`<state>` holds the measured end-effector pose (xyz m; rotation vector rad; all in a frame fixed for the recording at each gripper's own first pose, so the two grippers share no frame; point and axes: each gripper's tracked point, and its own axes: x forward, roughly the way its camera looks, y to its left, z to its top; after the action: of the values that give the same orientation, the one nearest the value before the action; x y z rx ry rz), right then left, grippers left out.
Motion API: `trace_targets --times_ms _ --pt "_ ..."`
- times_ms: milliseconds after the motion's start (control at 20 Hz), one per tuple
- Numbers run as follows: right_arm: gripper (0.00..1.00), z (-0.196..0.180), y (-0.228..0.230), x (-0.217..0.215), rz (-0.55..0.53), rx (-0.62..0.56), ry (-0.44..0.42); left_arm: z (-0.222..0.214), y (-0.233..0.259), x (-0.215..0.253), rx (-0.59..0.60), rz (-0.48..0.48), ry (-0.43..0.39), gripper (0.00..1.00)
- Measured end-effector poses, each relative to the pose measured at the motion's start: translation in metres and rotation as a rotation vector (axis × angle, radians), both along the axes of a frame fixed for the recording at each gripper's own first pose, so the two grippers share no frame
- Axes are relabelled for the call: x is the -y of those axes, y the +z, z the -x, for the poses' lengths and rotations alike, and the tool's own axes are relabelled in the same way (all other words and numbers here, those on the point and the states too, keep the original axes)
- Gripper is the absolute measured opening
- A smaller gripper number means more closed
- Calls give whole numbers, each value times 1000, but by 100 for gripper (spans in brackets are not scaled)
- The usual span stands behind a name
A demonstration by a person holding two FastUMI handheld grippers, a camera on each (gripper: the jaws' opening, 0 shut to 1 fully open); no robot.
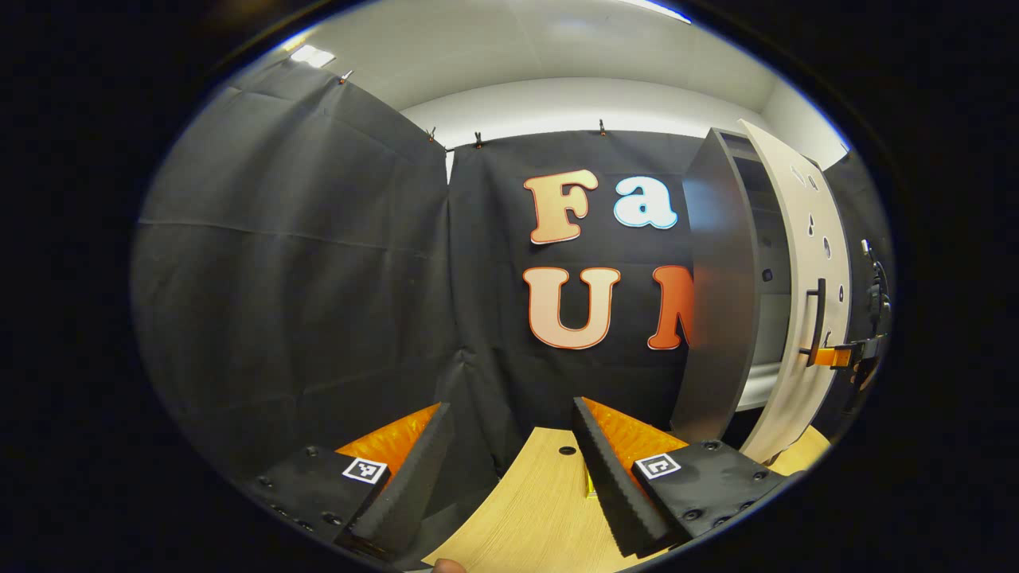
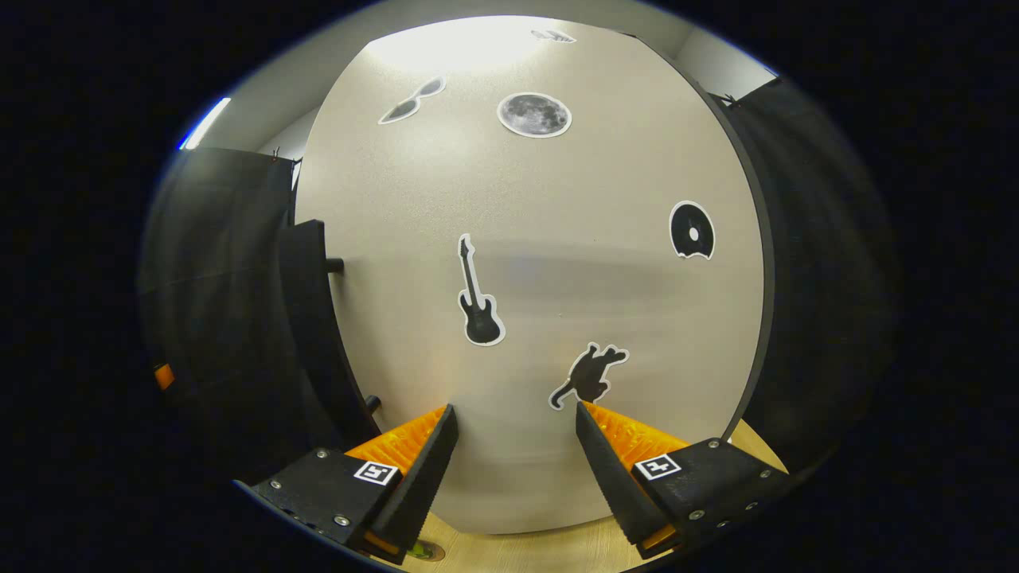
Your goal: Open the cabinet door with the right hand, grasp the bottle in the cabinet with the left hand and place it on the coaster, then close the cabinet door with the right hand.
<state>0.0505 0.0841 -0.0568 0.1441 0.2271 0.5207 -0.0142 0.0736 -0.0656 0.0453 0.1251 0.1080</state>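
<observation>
Wooden table (image 1: 541,509) | one cabinet door (image 2: 541,318) — ajar | six stickers

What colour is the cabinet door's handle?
Black; the handle shows best in the left gripper view, on the pale door.

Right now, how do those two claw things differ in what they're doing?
The left gripper hangs open over the wooden table, facing the black cloth; the right gripper hangs open facing the cabinet door with its stickers. The left one stands back from the cabinet; the right one is close up. Neither holds anything.
</observation>
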Motion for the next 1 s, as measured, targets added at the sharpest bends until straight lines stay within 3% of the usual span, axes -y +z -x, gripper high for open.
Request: trace_targets --times_ms 650,1000 --pt "92 1 0 4 78 7 -64 -14 3 12 -18 -20 -50 97" --pt "93 20 48 31 70 59 -59 -36 19 30 1 -15 -114 97"
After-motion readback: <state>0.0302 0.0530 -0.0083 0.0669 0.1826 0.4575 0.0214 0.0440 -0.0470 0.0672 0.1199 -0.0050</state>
